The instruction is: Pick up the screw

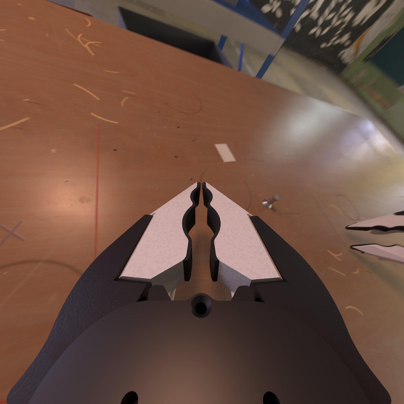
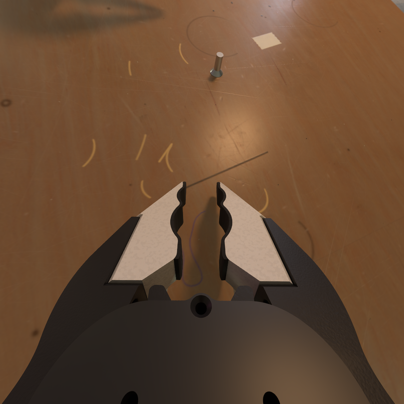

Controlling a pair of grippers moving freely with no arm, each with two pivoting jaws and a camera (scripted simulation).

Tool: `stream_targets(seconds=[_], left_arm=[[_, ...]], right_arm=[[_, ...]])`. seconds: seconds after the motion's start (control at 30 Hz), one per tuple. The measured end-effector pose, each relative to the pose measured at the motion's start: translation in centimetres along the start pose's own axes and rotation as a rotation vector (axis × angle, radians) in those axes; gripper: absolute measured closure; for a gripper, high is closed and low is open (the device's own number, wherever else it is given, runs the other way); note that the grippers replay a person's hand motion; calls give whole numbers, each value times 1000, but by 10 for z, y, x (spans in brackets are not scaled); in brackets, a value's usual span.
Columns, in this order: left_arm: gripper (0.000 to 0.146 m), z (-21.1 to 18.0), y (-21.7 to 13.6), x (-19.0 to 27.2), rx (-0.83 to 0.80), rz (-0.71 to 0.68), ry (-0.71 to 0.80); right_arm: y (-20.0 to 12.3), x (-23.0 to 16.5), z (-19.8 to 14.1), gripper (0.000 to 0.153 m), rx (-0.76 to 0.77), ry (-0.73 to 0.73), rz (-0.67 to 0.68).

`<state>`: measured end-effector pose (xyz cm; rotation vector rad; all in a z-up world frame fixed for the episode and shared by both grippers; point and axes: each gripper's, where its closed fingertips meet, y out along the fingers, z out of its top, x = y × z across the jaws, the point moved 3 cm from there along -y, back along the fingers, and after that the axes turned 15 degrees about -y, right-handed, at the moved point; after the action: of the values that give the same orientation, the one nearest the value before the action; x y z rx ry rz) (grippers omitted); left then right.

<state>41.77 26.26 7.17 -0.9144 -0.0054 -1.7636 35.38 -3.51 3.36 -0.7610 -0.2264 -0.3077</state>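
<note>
A small silver screw (image 2: 217,65) with a flat conical head stands head-down on the brown wooden table (image 2: 87,109), well ahead of my right gripper (image 2: 201,184), slightly to the right. The right gripper is open and empty. In the left wrist view the screw (image 1: 270,201) lies to the right of my left gripper (image 1: 201,184), which is shut and empty just above the table. The right gripper's fingertips (image 1: 371,227) show at the right edge of the left wrist view, pointing toward the screw.
A pale piece of tape (image 2: 266,40) sits on the table beyond the screw; it also shows in the left wrist view (image 1: 225,152). The table edge (image 1: 240,72) runs behind, with a dark box (image 1: 170,37) and blue frame (image 1: 275,50) past it.
</note>
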Motion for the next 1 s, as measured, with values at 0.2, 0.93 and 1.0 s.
stream_targets(seconds=[0.2, 0.93, 1.0], left_arm=[[144, -9, 6, 7, -60, -47, 24], [144, -24, 9, 31, -127, 0, 287], [144, -25, 10, 29, -131, 31, 313]], right_arm=[[-20, -13, 0, 127, 47, 56, -61], [56, 28, 86, 132, 90, -34, -25], [72, 33, 91, 134, 46, 14, 69]])
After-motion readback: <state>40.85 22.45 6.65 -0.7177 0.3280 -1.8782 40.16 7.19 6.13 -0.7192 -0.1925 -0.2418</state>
